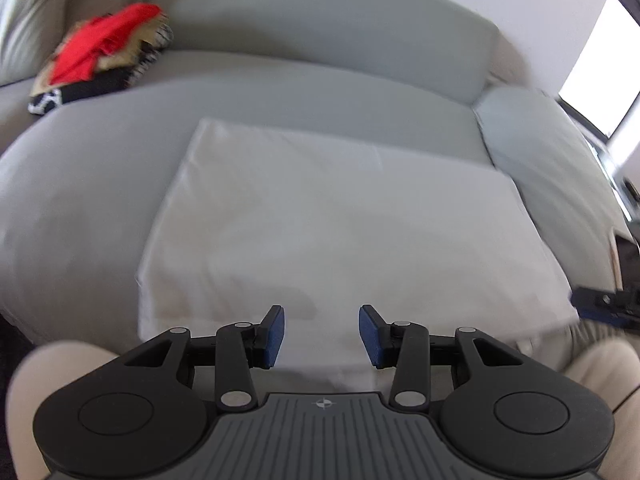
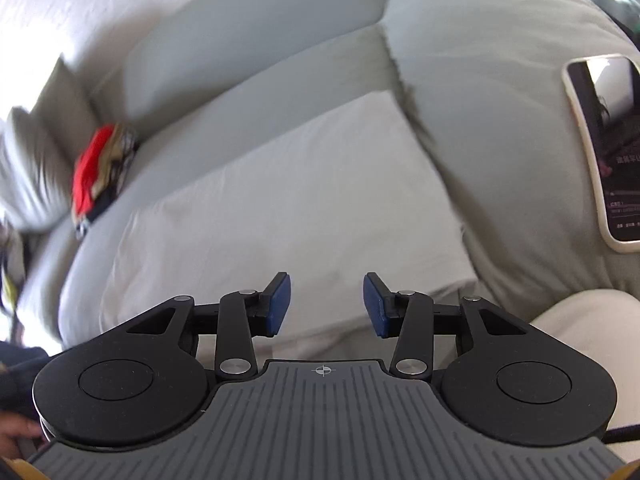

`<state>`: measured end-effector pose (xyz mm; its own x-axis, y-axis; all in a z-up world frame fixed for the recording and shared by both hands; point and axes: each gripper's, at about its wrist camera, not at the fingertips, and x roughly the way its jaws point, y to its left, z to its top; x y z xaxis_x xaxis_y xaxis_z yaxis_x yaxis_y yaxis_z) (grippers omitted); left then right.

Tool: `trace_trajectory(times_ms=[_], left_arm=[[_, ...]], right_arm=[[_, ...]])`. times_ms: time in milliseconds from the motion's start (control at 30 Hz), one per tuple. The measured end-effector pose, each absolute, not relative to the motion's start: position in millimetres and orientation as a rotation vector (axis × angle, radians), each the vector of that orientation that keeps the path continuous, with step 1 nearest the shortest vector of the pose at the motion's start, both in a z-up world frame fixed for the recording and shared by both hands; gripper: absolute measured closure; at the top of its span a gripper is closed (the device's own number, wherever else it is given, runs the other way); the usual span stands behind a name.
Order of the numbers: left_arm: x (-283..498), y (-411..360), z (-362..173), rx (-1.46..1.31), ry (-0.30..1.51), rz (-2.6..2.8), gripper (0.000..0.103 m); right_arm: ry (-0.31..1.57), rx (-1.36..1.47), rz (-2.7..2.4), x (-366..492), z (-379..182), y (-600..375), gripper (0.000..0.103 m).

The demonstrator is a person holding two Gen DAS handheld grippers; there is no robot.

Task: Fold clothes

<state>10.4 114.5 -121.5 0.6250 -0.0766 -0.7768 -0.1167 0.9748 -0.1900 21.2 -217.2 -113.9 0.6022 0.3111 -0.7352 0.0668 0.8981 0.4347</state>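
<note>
Nearest us, the left gripper [image 1: 322, 336] hangs with its blue-padded fingers [image 1: 275, 336] spread apart and nothing between them, just over the near edge of the white garment [image 1: 320, 216]. The right gripper [image 2: 327, 304] does the same over on its side, fingers [image 2: 280, 304] wide and empty, hovering above the near right part of that cloth. At the bottom corners, pale trouser legs [image 1: 60, 364] suggest the person is sitting right at the sofa's edge, working over the knees.

The white garment lies flat on the grey sofa seat [image 1: 80, 184] as a tidy rectangle with straight edges, so it reads as already folded at least once. Both grippers let go probably means a pause between folds, or a finished piece.

To the right, a phone [image 2: 600, 148] rests face up on the sofa arm cushion [image 2: 500, 120], out of the folding area. Far left, against the backrest [image 1: 320, 40], sits a pile of red, tan and black-and-white clothes [image 1: 104, 52], likely set aside to keep the seat free.
</note>
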Motion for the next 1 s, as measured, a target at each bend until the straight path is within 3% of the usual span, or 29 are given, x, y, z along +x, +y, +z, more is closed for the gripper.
trace_trajectory(times_ms=[67, 100, 133, 333, 567, 733, 800, 867, 1000], left_arm=[[21, 125, -116, -0.26, 0.885, 0.061, 0.063], [26, 129, -113, -0.272, 0.878, 0.071, 0.063], [31, 133, -111, -0.283, 0.871, 0.076, 0.063], [80, 147, -106, -0.378, 0.855, 0.061, 0.066], [159, 174, -141, -0.414, 0.827, 0.211, 0.085], [182, 182, -169, -0.32, 0.827, 0.31, 0.085], [183, 178, -169, -0.262, 0.83, 0.323, 0.084], [181, 173, -165, -0.229, 0.837, 0.319, 0.084], [160, 161, -145, -0.196, 0.856, 0.275, 0.079]], right_arm=[[0.885, 0.505, 0.114, 31, -118, -228, 0.075], [0.863, 0.534, 0.102, 35, -120, -234, 0.09], [0.845, 0.57, 0.09, 40, -123, -240, 0.092], [0.77, 0.754, 0.032, 84, -143, -264, 0.09], [0.718, 0.895, 0.012, 173, -182, -272, 0.089], [0.731, 0.863, -0.062, 216, -209, -274, 0.09], [0.734, 0.79, -0.156, 221, -214, -274, 0.103], [0.725, 0.731, -0.181, 220, -211, -268, 0.103], [0.661, 0.604, -0.177, 191, -176, -250, 0.082]])
